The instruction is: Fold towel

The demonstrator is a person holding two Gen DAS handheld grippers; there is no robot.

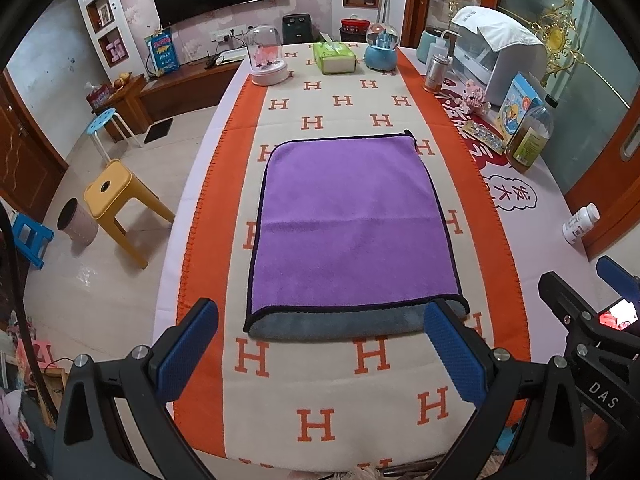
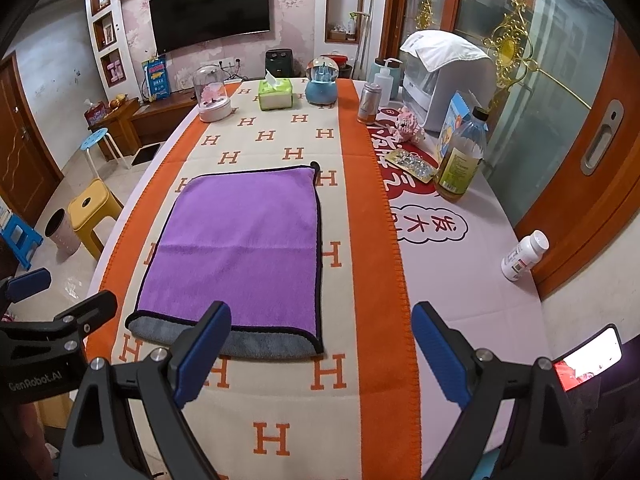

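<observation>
A purple towel [image 1: 352, 224] with black trim and a grey underside lies flat on the orange and cream H-patterned cloth [image 1: 368, 360]; its near edge shows a grey strip. It also shows in the right wrist view [image 2: 236, 248]. My left gripper [image 1: 324, 326] is open and empty, just above the towel's near edge, its right fingertip [image 1: 440, 316] over the near right corner. My right gripper [image 2: 322, 328] is open and empty, near the towel's near right corner [image 2: 318, 346]. The right gripper also shows at the right edge of the left wrist view [image 1: 580, 312].
At the table's far end stand a glass dome [image 1: 267, 56], a green tissue box [image 1: 334, 58] and a snow globe [image 1: 382, 50]. Along the right side are an oil bottle [image 2: 460, 156], blister packs [image 2: 412, 166], a can [image 2: 370, 102] and a lying pill bottle [image 2: 524, 256]. Stools [image 1: 116, 196] stand left.
</observation>
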